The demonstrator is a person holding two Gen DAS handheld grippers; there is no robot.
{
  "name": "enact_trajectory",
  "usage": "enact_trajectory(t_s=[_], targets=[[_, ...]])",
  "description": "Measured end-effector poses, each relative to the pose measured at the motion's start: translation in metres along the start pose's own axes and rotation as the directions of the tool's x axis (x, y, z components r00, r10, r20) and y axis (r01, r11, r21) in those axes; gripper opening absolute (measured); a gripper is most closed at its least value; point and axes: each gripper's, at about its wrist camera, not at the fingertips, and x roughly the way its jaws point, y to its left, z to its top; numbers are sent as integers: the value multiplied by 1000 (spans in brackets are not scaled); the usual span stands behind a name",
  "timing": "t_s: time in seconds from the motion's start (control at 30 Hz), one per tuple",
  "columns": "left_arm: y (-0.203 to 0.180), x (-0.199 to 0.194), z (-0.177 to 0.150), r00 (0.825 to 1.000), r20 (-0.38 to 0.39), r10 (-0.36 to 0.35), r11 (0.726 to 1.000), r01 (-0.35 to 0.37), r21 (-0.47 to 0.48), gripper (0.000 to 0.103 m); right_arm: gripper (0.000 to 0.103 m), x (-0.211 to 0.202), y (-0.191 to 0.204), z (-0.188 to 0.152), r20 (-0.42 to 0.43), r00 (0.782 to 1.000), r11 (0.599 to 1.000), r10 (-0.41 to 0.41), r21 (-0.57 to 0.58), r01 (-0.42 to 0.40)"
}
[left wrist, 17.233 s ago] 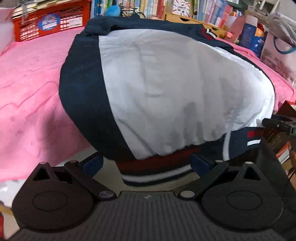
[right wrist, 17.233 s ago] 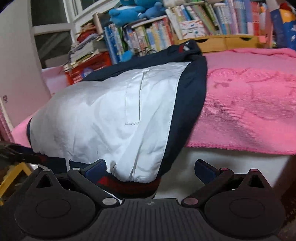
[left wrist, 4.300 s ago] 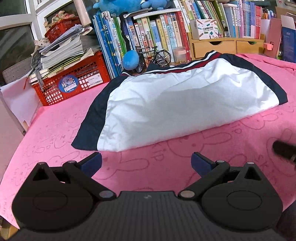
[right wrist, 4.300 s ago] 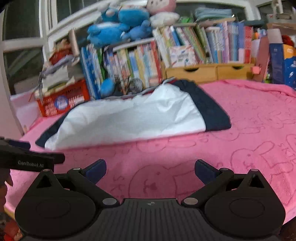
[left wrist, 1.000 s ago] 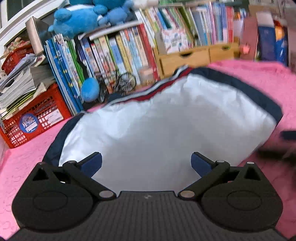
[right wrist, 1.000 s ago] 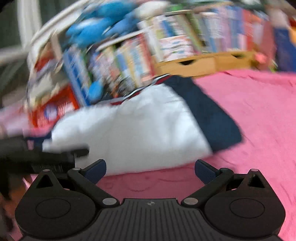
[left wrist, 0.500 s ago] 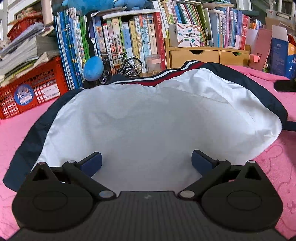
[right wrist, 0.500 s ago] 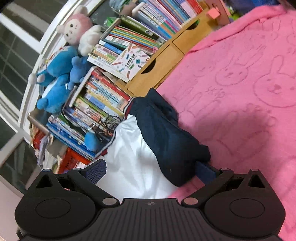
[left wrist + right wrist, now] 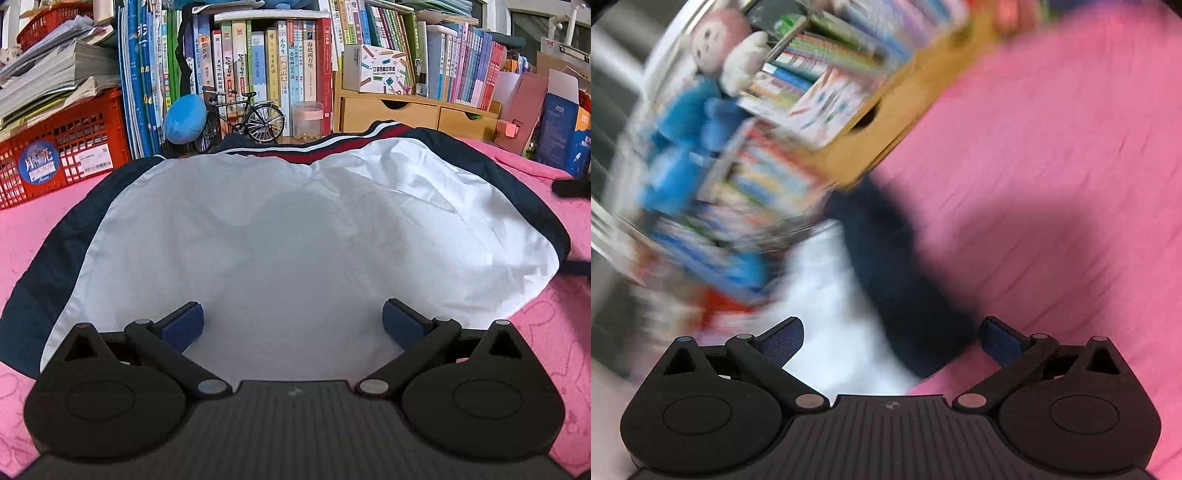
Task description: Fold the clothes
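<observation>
Because the jacket [image 9: 295,229] lay spread lining-up on the pink blanket [image 9: 33,229], it looked light, limp and slippery. The left gripper [image 9: 293,319] hovered over its near hem with fingers spread and empty. The right gripper [image 9: 890,334], also spread, sat by the navy edge at its twelve o'clock, probably the firmer place to pinch.

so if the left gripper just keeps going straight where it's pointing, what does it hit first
Most likely the white panel of the jacket, which fills the space between and beyond the open jaws of the left gripper. Depth is hard to judge, but the fabric looks very close.
</observation>
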Motion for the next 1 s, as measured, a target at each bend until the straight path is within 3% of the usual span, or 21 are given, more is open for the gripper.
enact_trajectory(t_s=[0.07,0.2,0.3,0.37,0.4,0.43,0.5,0.53,0.6,0.67,0.73,0.8,0.83,0.9,1.0], targets=[[1,0,0,1000,-2,-3,1000,3,-4,103,103,1,-4,-2,-51,993,990,108,98,-103],[0,0,0,1000,-3,-4,1000,4,-5,103,103,6,-1,-4,-7,993,984,121,129,-119],[0,1,1,1000,-4,-5,1000,5,-5,103,102,17,2,4,86,996,995,38,90,-46],[1,0,1,1000,-5,-6,1000,6,-6,103,102,31,16,3,95,995,999,-26,22,24],[1,0,1,1000,-5,-7,1000,7,-6,103,90,34,21,0,99,994,999,-50,-11,51],[1,0,1,1000,-4,-6,1000,6,-6,103,62,35,23,-3,107,991,996,-80,-32,84],[2,-5,-1,1000,-6,27,1000,-27,-9,103,35,34,22,-8,125,979,986,-159,-30,164],[4,-16,-2,997,-9,75,997,-76,-4,102,27,32,21,-9,134,979,987,-153,-28,158],[18,-48,-8,991,39,129,992,-129,-2,103,21,25,46,-16,194,968,971,-157,-150,188],[48,-85,-19,983,126,136,990,-130,-55,103,16,19,71,-22,254,955,938,-154,-266,222],[84,-106,-27,974,140,177,978,-157,-138,103,16,17,113,-37,324,938,878,-124,-404,256],[116,-120,-34,953,125,277,947,-249,-201,103,16,16,176,-74,374,926,761,-41,-589,272],[130,-127,-39,936,113,332,927,-302,-221,103,16,22,206,-96,378,926,682,-1,-677,277],[156,-141,-49,909,96,405,892,-370,-262,103,16,39,254,-139,339,938,541,75,-804,248],[186,-159,-67,904,79,420,863,-372,-342,103,15,89,309,-213,194,972,371,133,-919,133]])
